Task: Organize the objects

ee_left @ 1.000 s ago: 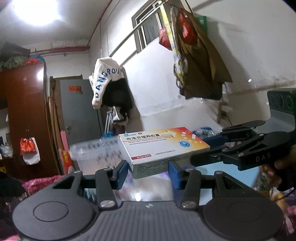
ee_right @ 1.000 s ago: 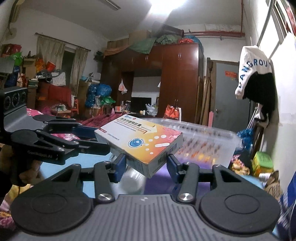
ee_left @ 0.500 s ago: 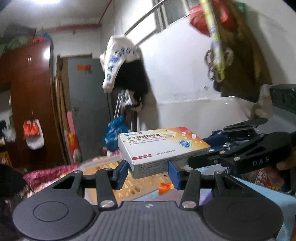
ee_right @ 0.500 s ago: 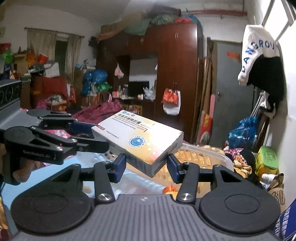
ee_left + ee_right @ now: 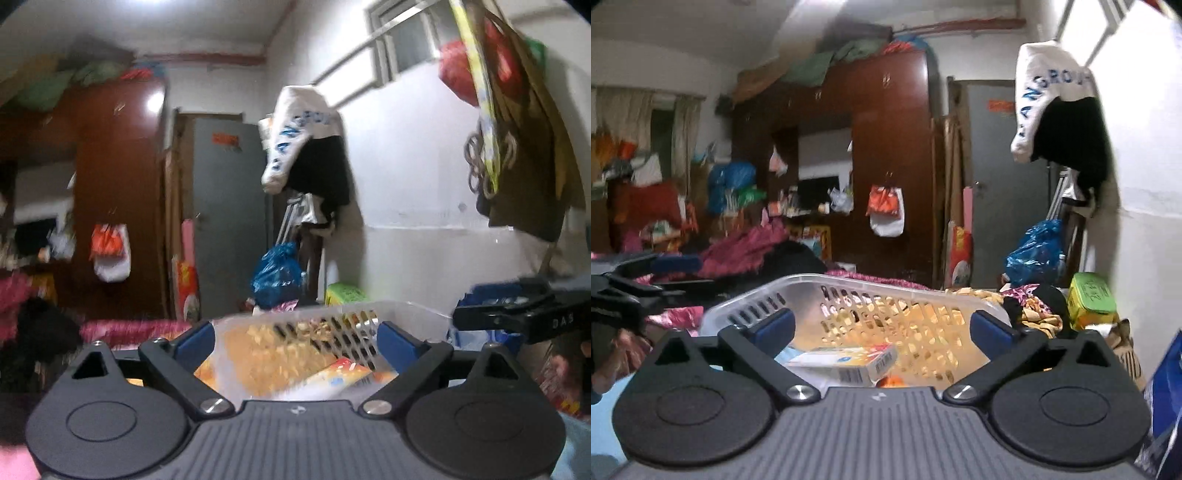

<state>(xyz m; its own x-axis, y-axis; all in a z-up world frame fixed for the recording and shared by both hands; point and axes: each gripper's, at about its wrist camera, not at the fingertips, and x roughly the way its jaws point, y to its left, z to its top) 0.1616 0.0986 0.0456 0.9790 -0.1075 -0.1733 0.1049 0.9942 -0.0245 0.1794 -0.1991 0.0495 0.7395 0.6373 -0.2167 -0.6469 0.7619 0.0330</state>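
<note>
Medicine box [image 5: 846,363] lies in the clear basket [image 5: 886,291] near its front wall; left gripper [image 5: 295,341] and right gripper [image 5: 882,328] both opening wide, nothing gripped.

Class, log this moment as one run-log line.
left gripper: opening, empty | right gripper: opening, empty | medicine box: in basket

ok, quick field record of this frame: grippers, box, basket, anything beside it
left gripper: jaws opening, nothing between the pads
right gripper: jaws opening, nothing between the pads
white and orange cardboard medicine box: lying inside the basket, free of both grippers
clear perforated plastic basket: directly ahead of both grippers, holds the box
green packet: outside the basket, to its right by the wall
small orange item: below the box, too hidden to identify
</note>
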